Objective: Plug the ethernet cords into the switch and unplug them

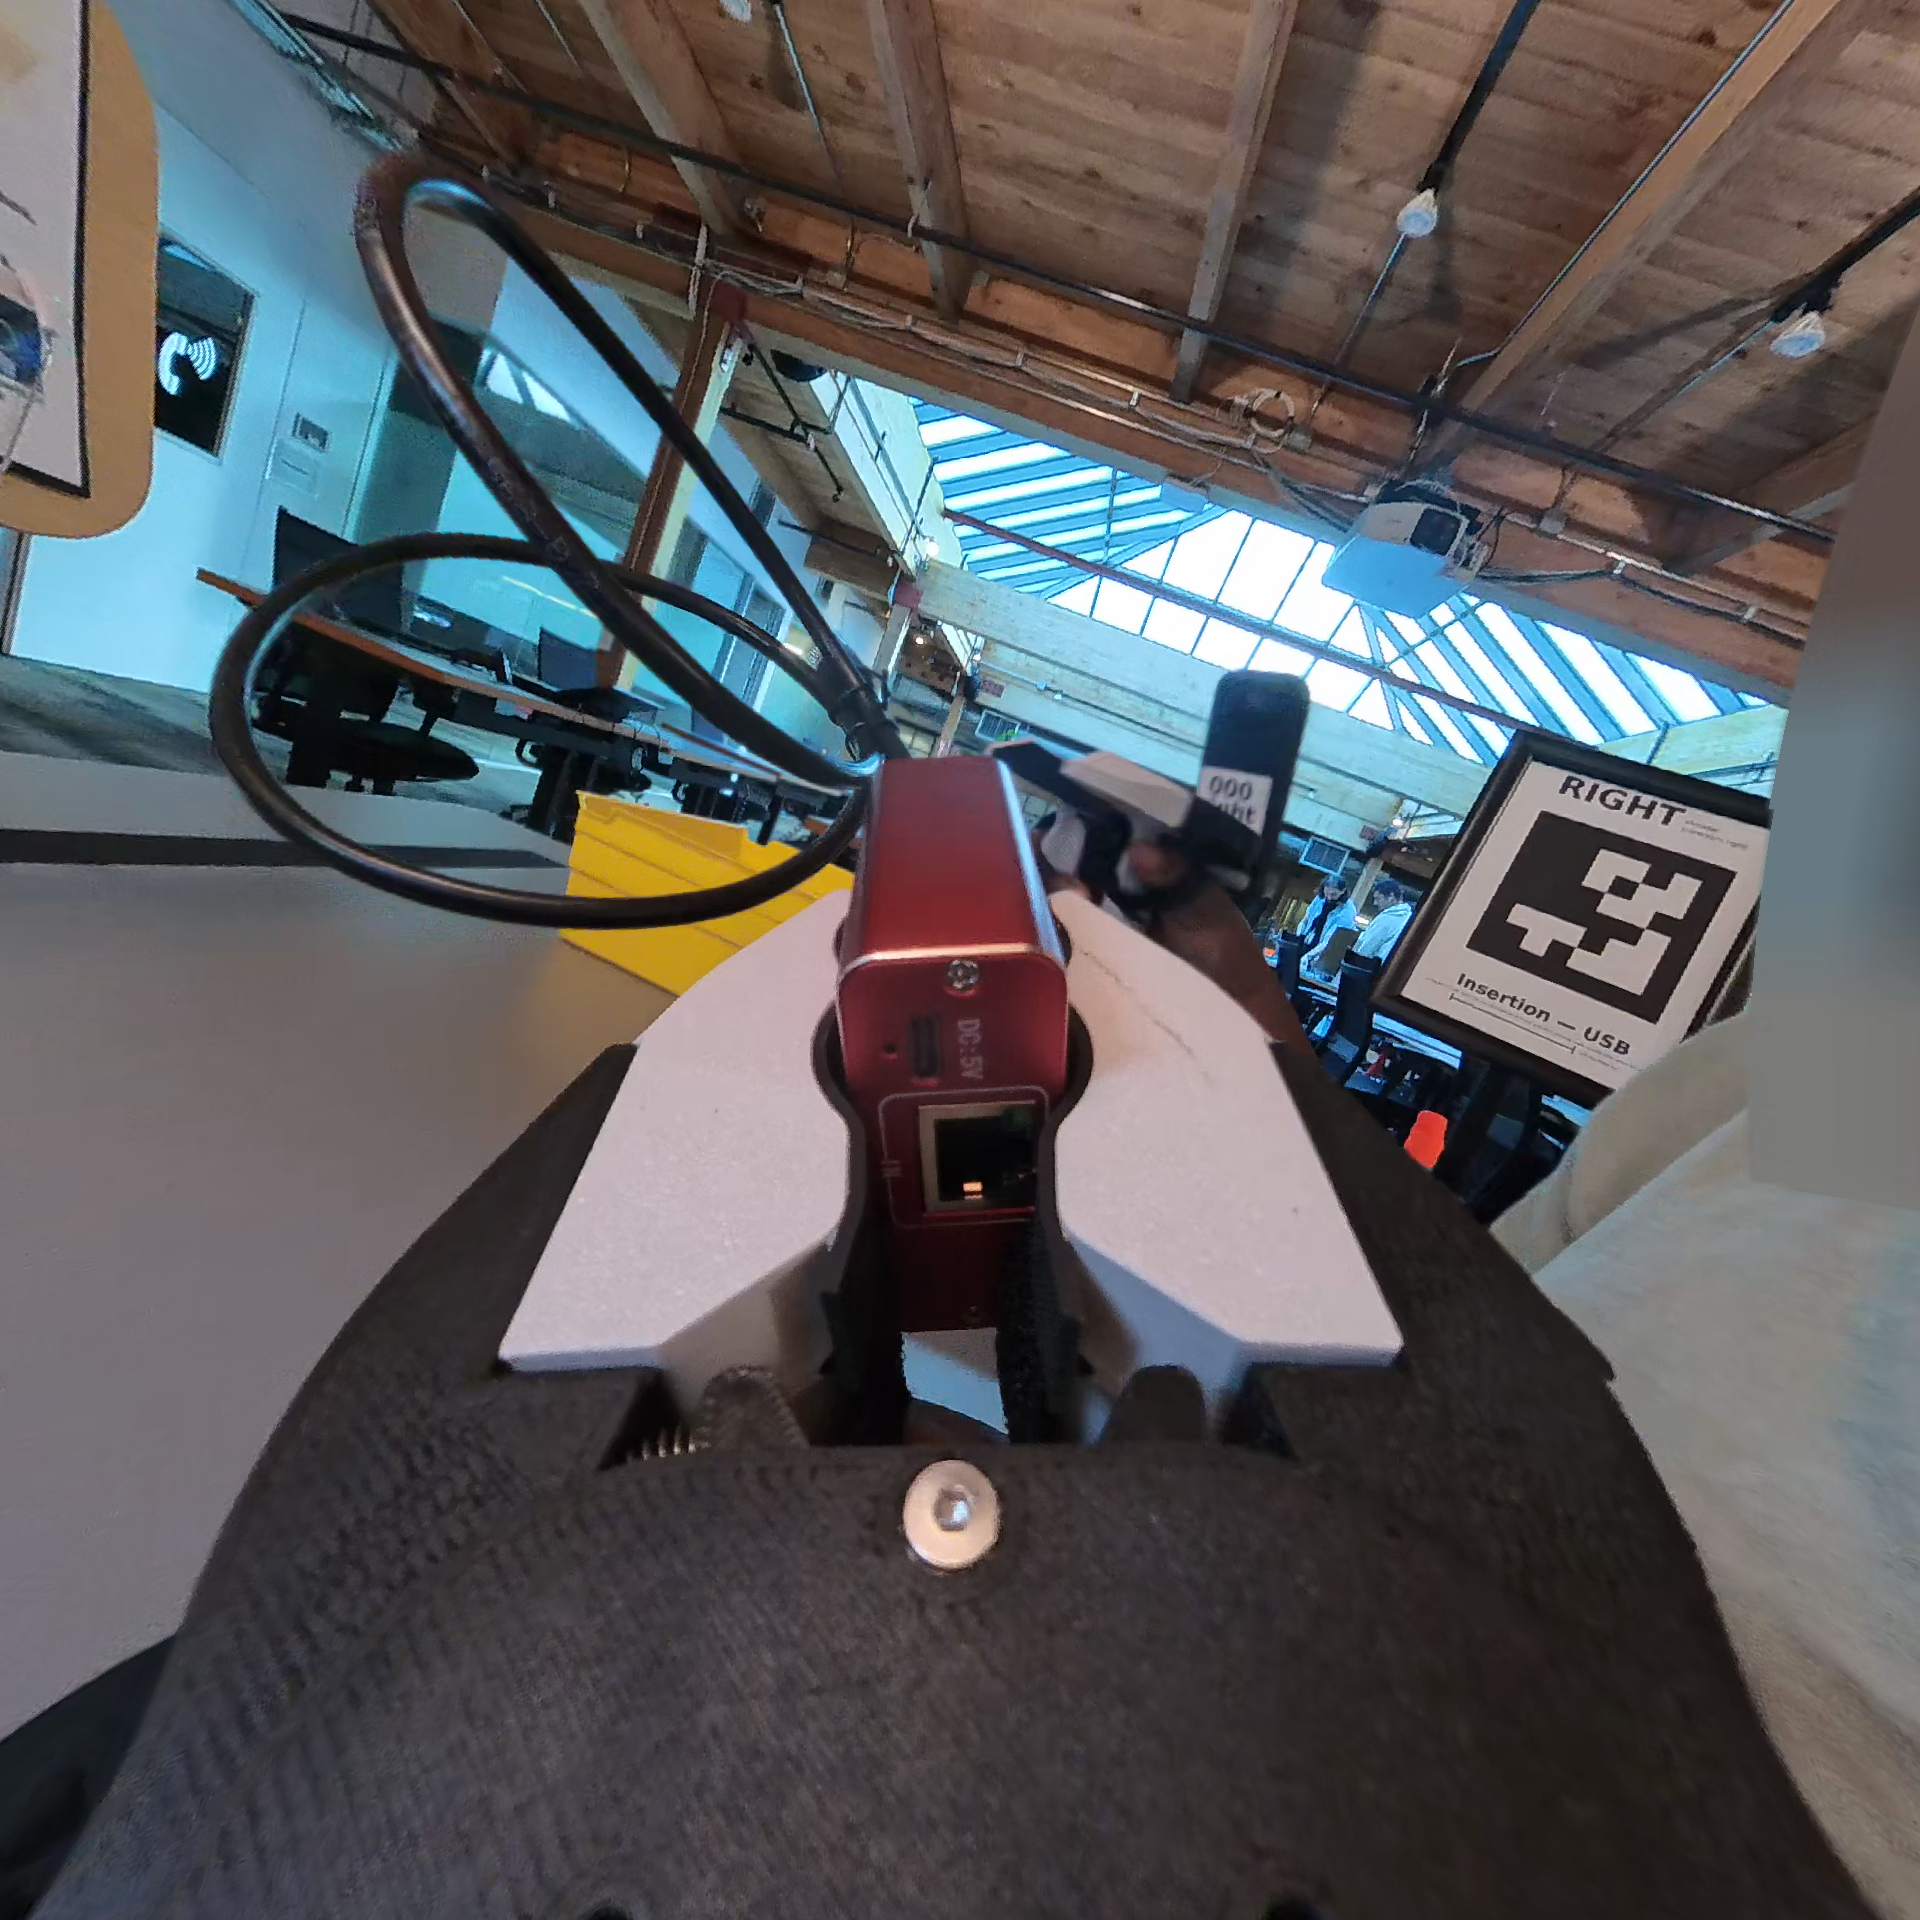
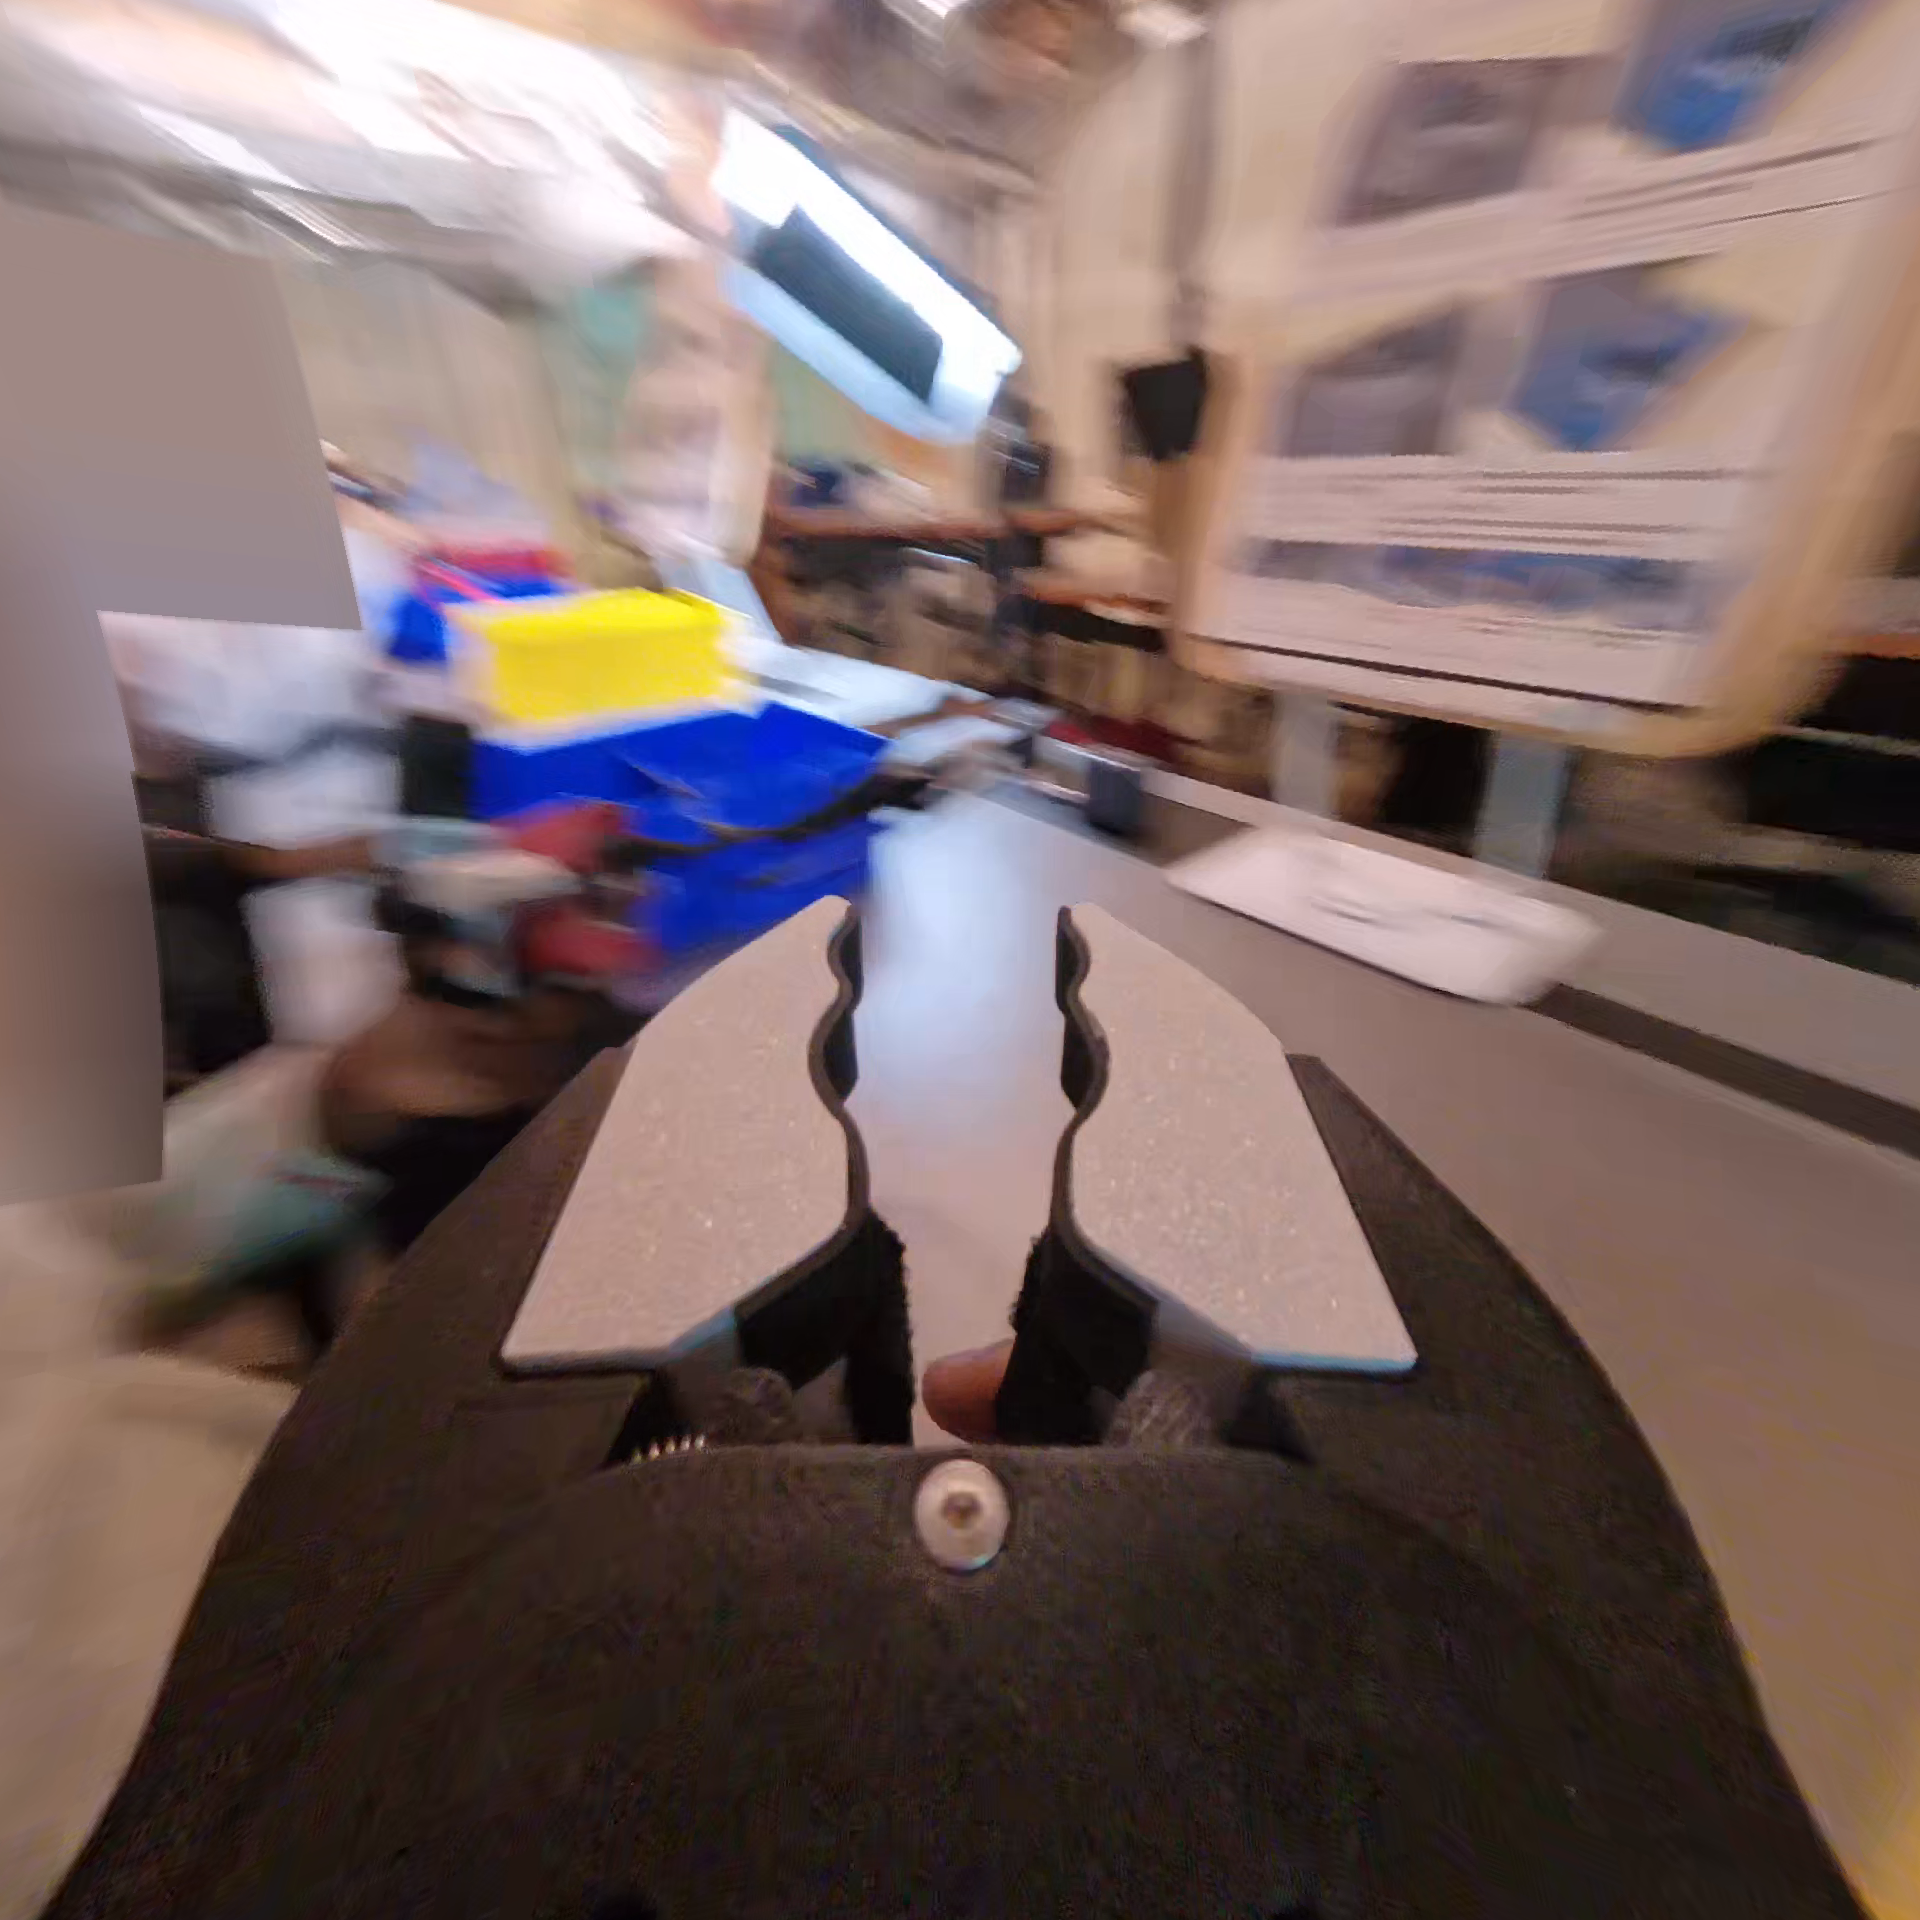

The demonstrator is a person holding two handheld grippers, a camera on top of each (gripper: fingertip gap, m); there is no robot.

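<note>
The switch [image 1: 951, 1039] is being flanked by the left gripper's fingers [image 1: 717, 1143]; the cords [image 1: 488, 582] are looping behind-left of it, a bin [image 1: 665, 883] behind.

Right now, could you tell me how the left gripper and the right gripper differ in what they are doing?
The left gripper is shut on the red switch, while the right gripper is open and empty, with grey table showing between its fingers. The left wrist view is sharp, suggesting a steady left gripper; the right wrist view is smeared, suggesting the right gripper is moving. A black ethernet cord loops beyond the switch at the left gripper; none shows near the right gripper. Both share grey fingers on black bodies.
</note>
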